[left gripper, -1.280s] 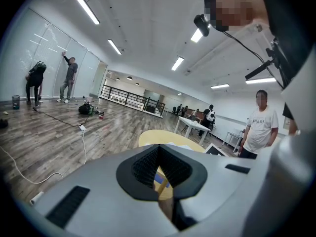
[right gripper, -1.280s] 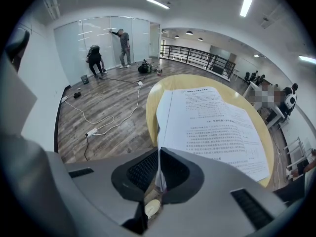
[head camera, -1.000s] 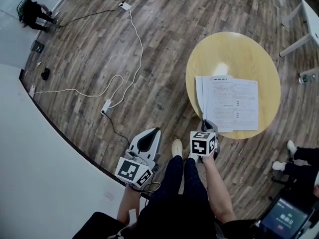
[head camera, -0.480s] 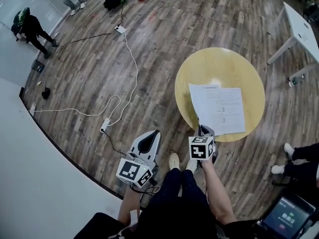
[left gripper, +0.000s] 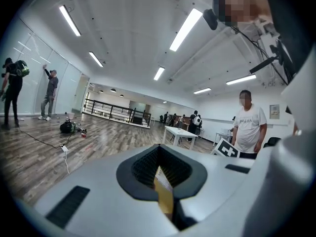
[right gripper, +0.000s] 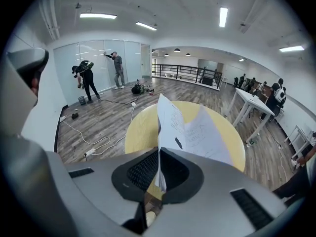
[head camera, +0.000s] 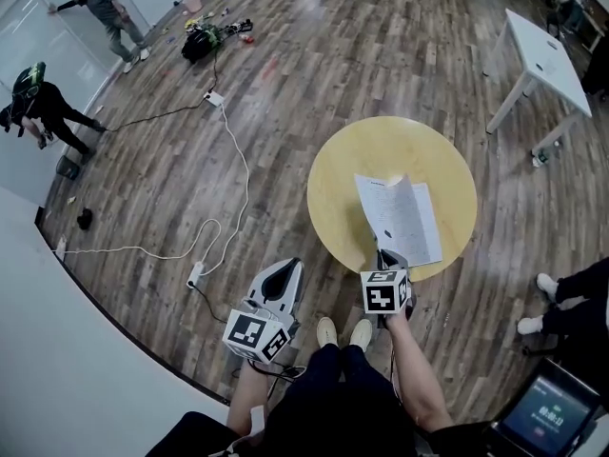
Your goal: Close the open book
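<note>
Two grippers, one per hand. Left gripper [head camera: 285,268]: jaws together, nothing between them, off table's near-left side. Right gripper [head camera: 385,254]: jaws pinched on near edge of one lifted page [right gripper: 170,118] of single book [head camera: 407,219]. Book lies on near-right part of one round yellow table [head camera: 343,174], with lifted page standing up and rest flat. Beyond: two power strips [head camera: 196,276] on floor [head camera: 314,65], one white table [head camera: 536,53], two people [head camera: 38,103] far left.

Bright, even light from ceiling strips [left gripper: 185,31] — sharp (edges fisheye-bent, dark-cornered).
</note>
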`<state>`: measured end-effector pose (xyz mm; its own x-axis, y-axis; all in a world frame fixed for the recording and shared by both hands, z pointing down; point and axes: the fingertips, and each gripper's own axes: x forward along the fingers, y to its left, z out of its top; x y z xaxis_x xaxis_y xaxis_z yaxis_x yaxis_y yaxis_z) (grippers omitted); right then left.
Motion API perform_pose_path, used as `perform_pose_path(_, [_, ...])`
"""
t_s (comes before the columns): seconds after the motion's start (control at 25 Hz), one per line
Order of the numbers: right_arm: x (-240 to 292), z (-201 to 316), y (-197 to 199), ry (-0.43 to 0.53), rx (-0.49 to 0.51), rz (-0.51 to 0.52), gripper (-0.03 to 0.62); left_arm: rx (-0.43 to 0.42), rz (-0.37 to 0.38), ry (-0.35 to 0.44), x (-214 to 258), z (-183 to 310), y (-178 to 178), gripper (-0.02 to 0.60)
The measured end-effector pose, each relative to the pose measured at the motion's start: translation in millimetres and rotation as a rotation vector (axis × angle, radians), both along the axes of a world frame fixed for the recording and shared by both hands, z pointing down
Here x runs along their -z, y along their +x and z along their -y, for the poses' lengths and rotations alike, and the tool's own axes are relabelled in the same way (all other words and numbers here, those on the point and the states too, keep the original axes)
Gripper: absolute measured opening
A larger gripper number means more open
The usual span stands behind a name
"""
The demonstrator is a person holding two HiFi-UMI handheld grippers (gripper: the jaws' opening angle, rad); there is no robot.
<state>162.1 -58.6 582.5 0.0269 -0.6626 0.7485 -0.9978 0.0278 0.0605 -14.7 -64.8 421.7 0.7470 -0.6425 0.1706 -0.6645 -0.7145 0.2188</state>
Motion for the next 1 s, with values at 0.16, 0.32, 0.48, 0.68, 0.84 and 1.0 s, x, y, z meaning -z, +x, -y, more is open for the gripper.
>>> perform_pose_path(0.16, [5, -1, 37, 0.020, -0.042, 0.005, 0.017, -0.031, 0.008, 0.012, 4, 0, 25, -0.002])
perform_pose_path(0.32, [-3, -6, 78, 0.008, -0.094, 0.022, 0.017, -0.057, 0.014, 0.018, 4, 2, 49, -0.002])
perform_pose_path(0.48, [-15, -12, 118, 0.003, -0.139, 0.042, 0.017, -0.076, 0.029, 0.016, 0, 4, 71, -0.002])
perform_pose_path(0.68, [-38, -20, 148, -0.019, -0.188, 0.081, 0.017, -0.095, 0.047, 0.004, -10, 3, 92, -0.002])
perform_pose_path(0.84, [-49, -19, 161, -0.023, -0.199, 0.105, 0.017, -0.102, 0.055, -0.014, -20, 7, 107, -0.002])
perform_pose_path(1.0, [-66, -25, 169, -0.042, -0.218, 0.130, 0.017, -0.102, 0.068, -0.042, -33, 10, 118, -0.002])
